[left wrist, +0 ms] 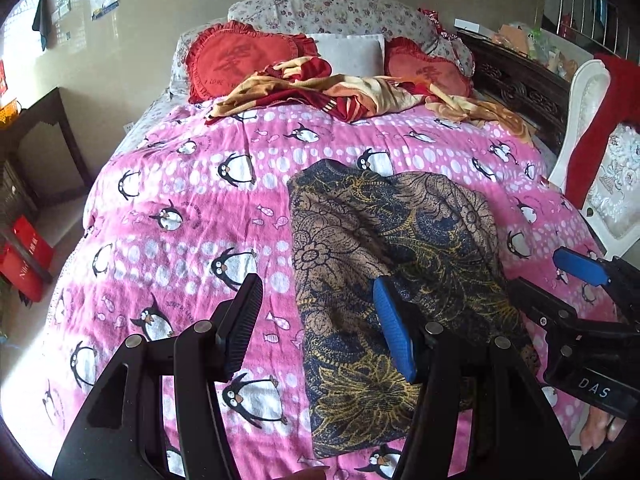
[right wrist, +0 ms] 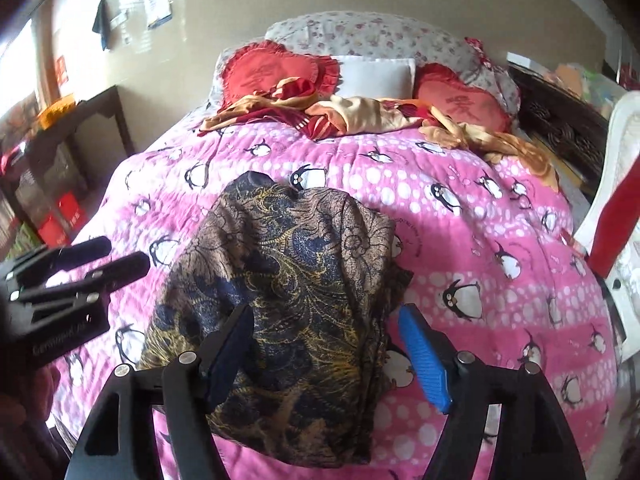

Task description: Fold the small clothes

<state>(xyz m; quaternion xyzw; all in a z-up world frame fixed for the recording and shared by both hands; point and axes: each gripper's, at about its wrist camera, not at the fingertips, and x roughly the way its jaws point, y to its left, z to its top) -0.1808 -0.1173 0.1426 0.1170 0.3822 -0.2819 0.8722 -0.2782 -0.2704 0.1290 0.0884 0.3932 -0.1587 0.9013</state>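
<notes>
Here the folded garment [left wrist: 384,280] — a dark cloth printed with navy, tan and gold flowers — lies flat on the pink penguin-patterned bedspread [left wrist: 180,208], in the near half of the bed and towards its right side as the left wrist view shows it. It is folded into a long, roughly oblong shape, and its long axis runs from the near edge of the bed up towards the pillows; the far end is the rounder and slightly humped one, the near end squarer and flatter. The left gripper [left wrist: 320,328] hangs above the garment's left edge with its jaws standing well apart, nothing between the pads, one finger over the bedspread and the blue-padded one over the cloth. The right gripper [right wrist: 326,356] is over the near right part of the garment, its jaws spread wide — the dark finger above the cloth, the blue one past the right edge over the bedspread — and no pad presses on the fabric. At the head of the bed lie two red heart-shaped cushions [left wrist: 240,60], a white pillow [left wrist: 348,54] between them, and a crumpled red and yellow blanket [left wrist: 340,94] in front.
</notes>
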